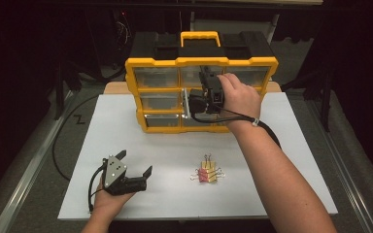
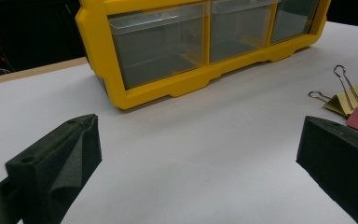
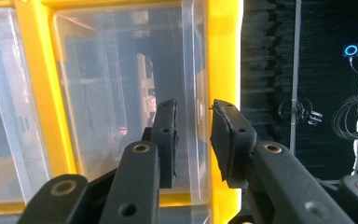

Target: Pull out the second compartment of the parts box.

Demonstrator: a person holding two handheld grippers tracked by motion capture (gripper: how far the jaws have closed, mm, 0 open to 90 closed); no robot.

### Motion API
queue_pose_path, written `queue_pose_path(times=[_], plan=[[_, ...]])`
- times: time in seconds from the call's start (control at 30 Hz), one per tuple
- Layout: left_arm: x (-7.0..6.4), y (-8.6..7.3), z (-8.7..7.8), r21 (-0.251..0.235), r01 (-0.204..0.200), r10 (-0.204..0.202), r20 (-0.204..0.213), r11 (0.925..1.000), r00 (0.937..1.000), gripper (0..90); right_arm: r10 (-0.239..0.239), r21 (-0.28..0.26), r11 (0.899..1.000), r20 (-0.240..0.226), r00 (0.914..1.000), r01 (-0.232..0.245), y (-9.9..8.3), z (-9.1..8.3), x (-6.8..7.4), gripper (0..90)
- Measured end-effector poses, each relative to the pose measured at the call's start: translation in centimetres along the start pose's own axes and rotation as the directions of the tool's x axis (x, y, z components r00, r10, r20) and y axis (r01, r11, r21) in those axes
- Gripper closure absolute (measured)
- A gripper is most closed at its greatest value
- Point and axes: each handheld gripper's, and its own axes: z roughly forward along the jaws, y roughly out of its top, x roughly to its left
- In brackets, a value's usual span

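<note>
The yellow drawer box (image 1: 201, 94) stands upright at the far side of the counter (image 1: 281, 160), with its clear drawers facing the person, so they can be reached from the front. The right tool (image 1: 205, 82) is held up against the front of this box, near the middle of its top row. In the right gripper view, its two black pads stand on either side of the raised front lip of one clear drawer (image 3: 121, 93), beside the yellow frame. The jaws are nearly pressed together on this lip, but I cannot tell if they already pinch it; it looks like a grip for pulling the drawer out.

The binder clips (image 1: 207, 173) lie in a small heap in front of the box, well apart from it, probably waiting to go into a drawer.

The left tool (image 1: 135, 168) rests low on the counter in front of the box, to the left of the clips. Its jaws are spread wide and hold nothing.
</note>
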Motion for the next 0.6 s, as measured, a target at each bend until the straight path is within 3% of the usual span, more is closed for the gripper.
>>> queue_pose_path(times=[0.17,0.6], plan=[[-0.10,0.00,0.04,0.000,0.003,-0.003,0.005,1.0000,1.0000,0.7,-0.021,-0.001,1.000,0.004,0.9998,0.021,0.19,0.17,-0.21,75.6],[0.01,0.03,-0.05,-0.003,0.003,-0.003,0.005,1.0000,1.0000,0.7,-0.021,0.014,1.000,0.017,0.9996,0.021,0.28,0.34,0.10,80.6]])
